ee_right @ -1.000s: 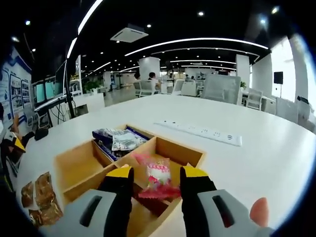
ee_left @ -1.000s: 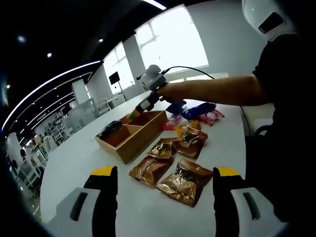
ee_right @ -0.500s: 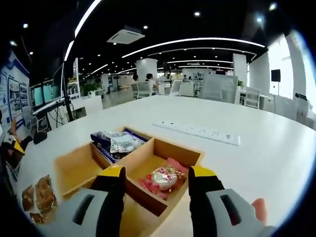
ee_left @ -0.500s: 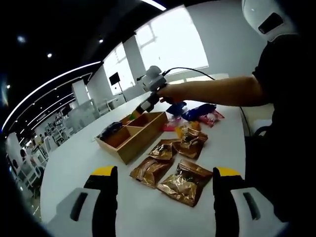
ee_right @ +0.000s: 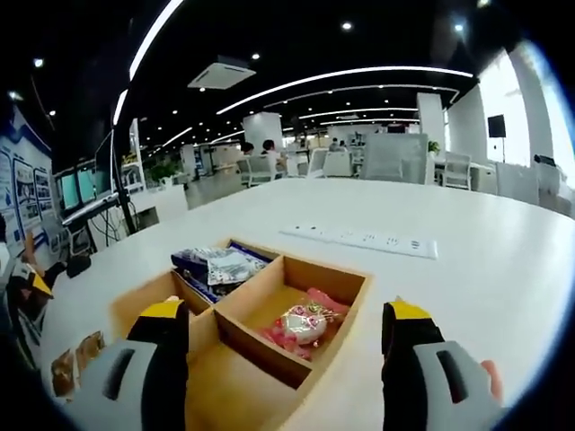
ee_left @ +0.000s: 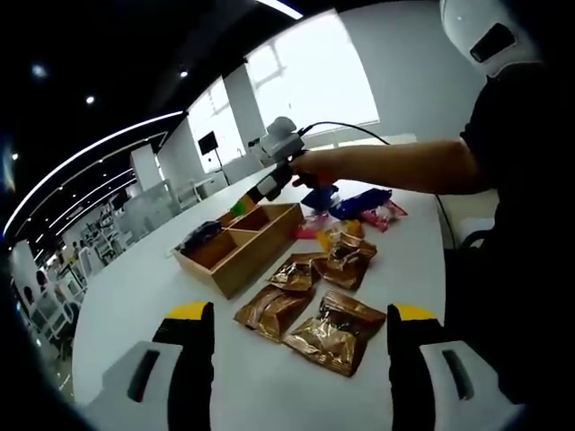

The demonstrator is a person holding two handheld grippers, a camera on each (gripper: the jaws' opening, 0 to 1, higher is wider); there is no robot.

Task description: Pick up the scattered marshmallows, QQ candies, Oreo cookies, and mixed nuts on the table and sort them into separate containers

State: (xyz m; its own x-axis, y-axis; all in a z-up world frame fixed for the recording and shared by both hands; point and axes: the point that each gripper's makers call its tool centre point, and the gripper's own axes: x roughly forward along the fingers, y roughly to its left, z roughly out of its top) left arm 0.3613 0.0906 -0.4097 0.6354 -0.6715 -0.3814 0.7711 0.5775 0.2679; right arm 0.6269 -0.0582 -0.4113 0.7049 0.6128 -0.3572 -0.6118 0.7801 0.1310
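Right tongs [ee_right: 280, 337] wide open, empty, hovering over wooden divided box [ee_right: 247, 328]; pink candy packet [ee_right: 304, 325] lies in its near right compartment, blue cookie packs [ee_right: 216, 264] in far one. Left tongs [ee_left: 301, 332] wide open, empty, above brown nut packets [ee_left: 310, 305] on white table [ee_left: 144, 296]; blue and pink packets [ee_left: 355, 205] farther right

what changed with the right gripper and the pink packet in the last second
The right gripper let go of the pink candy packet, which now lies in the wooden tray, and its jaws opened wide. The left gripper stayed open above the brown packets, which did not move.
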